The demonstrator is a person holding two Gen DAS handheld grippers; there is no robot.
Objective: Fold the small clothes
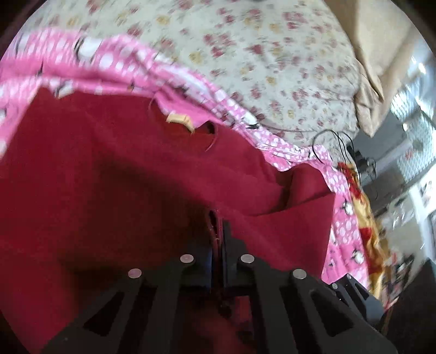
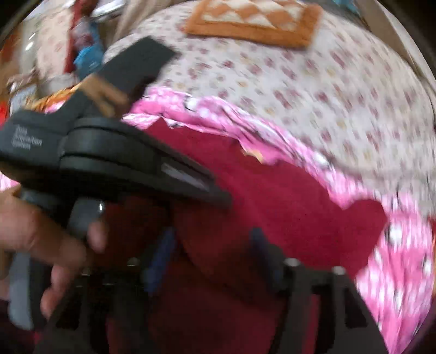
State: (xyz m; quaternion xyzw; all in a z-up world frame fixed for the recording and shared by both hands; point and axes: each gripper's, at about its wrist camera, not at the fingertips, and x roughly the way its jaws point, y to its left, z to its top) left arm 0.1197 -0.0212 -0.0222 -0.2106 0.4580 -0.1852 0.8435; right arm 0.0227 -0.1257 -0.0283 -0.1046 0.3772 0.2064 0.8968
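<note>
Your left gripper (image 1: 218, 220) has its fingers pressed together on a raised fold of the red garment (image 1: 114, 174), which spreads across the near part of the bed, over a pink spotted cloth (image 1: 114, 60) whose crumpled border runs along the garment's far edge. A small tan label (image 1: 178, 119) shows at the garment's neckline. Beyond the pink cloth lies the floral bedsheet (image 1: 261, 60), and a black cable (image 1: 340, 147) loops near the bed's right edge, with a red-and-yellow fabric (image 1: 365, 207) draped just beside it.

From your right wrist camera, your left hand (image 2: 41, 242) grips the other tool's handle at the left of the view, its black body reaching over the red garment (image 2: 286, 201). Your right gripper (image 2: 215, 245) holds its blue-padded fingers apart, with a rounded hump of the garment between them; motion blur hides whether they touch it. At the bed's far edge rests an orange-bordered quilted mat (image 2: 253, 21).
</note>
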